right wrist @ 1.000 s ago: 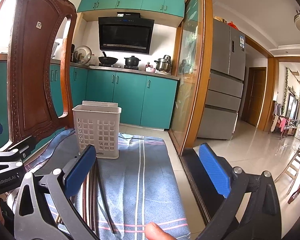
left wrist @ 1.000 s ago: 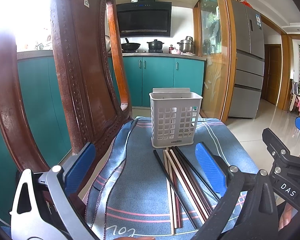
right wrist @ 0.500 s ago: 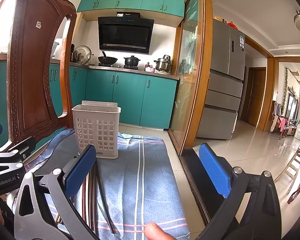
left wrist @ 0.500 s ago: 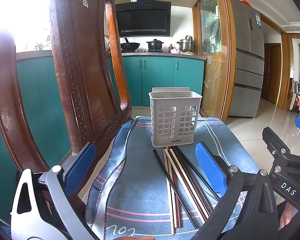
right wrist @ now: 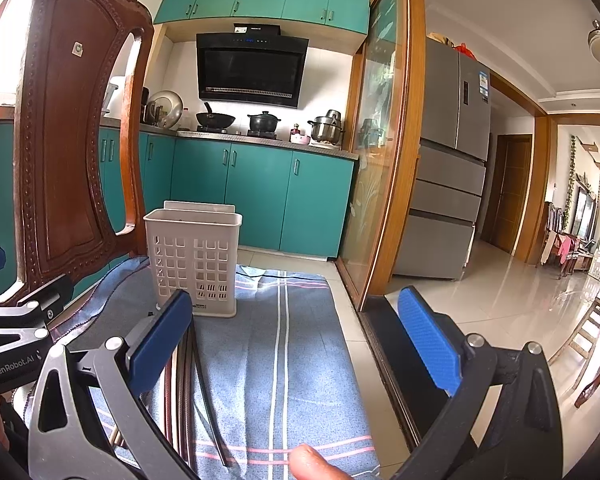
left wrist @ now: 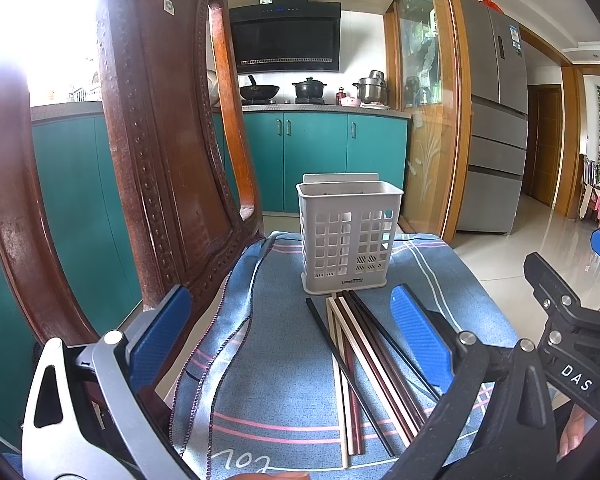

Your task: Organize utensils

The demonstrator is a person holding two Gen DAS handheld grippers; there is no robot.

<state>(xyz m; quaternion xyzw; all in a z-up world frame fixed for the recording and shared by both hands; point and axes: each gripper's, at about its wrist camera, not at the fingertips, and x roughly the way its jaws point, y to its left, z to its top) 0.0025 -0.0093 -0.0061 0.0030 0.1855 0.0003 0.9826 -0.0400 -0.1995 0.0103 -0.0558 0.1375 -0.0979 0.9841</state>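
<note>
White holder [left wrist: 348,240] looks empty; chopsticks [left wrist: 364,364] lie near it on cloth [left wrist: 268,360]. Left gripper [left wrist: 296,344] & right gripper [right wrist: 296,340] spread wide, nothing held. Task unstarted.

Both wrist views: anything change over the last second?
Nothing visibly changed. Left gripper and right gripper hover open and empty; the mixed black, brown and cream chopsticks lie on the blue striped cloth before the white perforated plastic holder.
</note>
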